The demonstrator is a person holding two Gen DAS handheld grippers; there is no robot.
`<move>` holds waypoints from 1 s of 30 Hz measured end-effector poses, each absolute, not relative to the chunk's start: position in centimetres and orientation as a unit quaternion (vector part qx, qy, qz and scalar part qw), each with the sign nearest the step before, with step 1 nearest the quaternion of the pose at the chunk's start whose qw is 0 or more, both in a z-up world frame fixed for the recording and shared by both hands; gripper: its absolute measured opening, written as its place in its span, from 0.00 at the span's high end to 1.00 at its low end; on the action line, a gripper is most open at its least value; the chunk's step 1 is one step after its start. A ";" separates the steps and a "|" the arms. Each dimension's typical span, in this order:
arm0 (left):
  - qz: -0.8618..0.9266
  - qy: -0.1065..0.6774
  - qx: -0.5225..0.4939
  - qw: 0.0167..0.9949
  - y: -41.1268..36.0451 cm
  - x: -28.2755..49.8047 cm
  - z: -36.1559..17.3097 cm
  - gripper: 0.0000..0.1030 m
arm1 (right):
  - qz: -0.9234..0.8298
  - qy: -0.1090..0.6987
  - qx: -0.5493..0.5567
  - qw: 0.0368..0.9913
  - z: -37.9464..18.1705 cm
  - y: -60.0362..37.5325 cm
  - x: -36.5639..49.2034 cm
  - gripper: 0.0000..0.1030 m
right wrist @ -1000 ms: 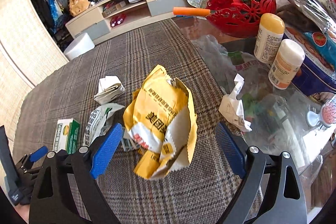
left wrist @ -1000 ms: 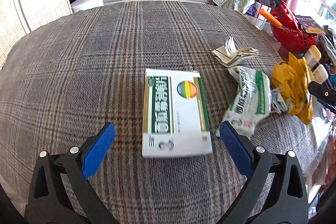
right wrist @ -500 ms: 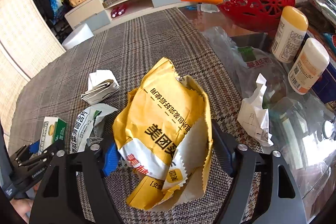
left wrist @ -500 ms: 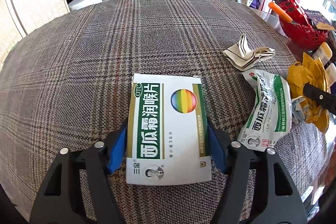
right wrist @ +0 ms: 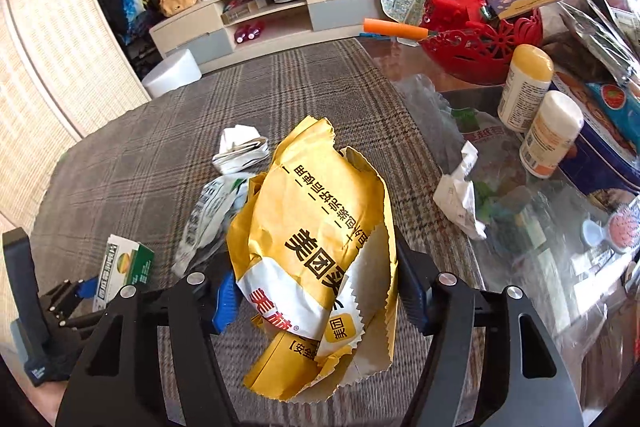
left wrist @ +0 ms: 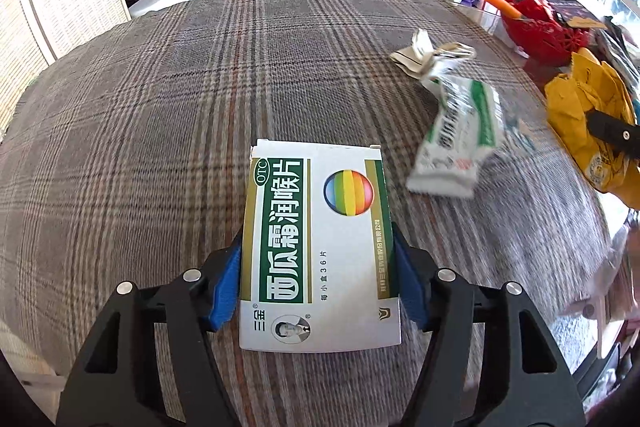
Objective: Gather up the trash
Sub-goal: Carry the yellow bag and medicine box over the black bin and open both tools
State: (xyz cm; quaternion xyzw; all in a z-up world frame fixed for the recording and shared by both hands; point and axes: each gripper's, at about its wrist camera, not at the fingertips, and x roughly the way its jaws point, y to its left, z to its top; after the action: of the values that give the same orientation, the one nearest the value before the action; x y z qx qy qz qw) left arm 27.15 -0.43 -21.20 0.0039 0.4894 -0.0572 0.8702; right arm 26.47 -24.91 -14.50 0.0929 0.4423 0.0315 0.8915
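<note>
Nearest the left wrist camera, the left gripper (left wrist: 318, 283) has its blue pads pressed against the two long sides of a white-and-green medicine box (left wrist: 318, 251), gripping it; the box looks raised a little off the plaid tablecloth (left wrist: 160, 99), though that is hard to confirm. Farther off and to the right lies a white-and-green foil pouch (left wrist: 456, 143), blurred in this view, and just beyond it a crumpled white paper wad (left wrist: 430, 57).

In the right wrist view, the right gripper (right wrist: 316, 301) is closed on a crumpled yellow paper bag (right wrist: 316, 235), its pads squeezing the bag's lower sides. To the left and near, the left gripper shows again with the medicine box (right wrist: 124, 267) between its fingers. Just behind the bag sits the foil pouch (right wrist: 208, 211), partly covered by it, and the paper wad (right wrist: 240, 151) lies a little farther away. To the right of the bag, where the cloth meets a glass tabletop (right wrist: 560, 267), a second crumpled white paper (right wrist: 460, 195) rests. Beyond it stand two yellow-capped plastic bottles (right wrist: 524, 87), side by side, next to a blue tin (right wrist: 600, 163). Farther still is a red openwork basket (right wrist: 476, 43) with an orange handle (right wrist: 394, 28) jutting out to its left. At the far end of the room stands a low TV cabinet (right wrist: 272, 11).
</note>
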 end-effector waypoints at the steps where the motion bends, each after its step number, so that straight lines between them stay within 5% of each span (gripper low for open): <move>1: -0.059 0.488 0.003 0.871 -0.6 26.6 -21.0 0.40 | 0.035 0.443 0.094 0.891 -14.4 -24.8 25.9 0.36; 15: -0.091 0.464 -0.018 0.881 -1.5 12.8 -17.9 0.40 | 0.067 0.444 0.084 0.890 -13.1 -23.0 13.9 0.36; 30: -0.114 0.464 -0.036 0.878 -2.6 3.1 -22.9 0.40 | 0.083 0.457 0.076 0.883 -18.0 -22.3 5.0 0.36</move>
State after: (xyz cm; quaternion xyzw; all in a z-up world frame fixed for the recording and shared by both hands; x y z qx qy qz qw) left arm 3.06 -2.61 -22.90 -0.0360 0.4637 -0.1139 0.8779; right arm 4.97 -22.31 -18.03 0.0755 0.4567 0.0830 0.8825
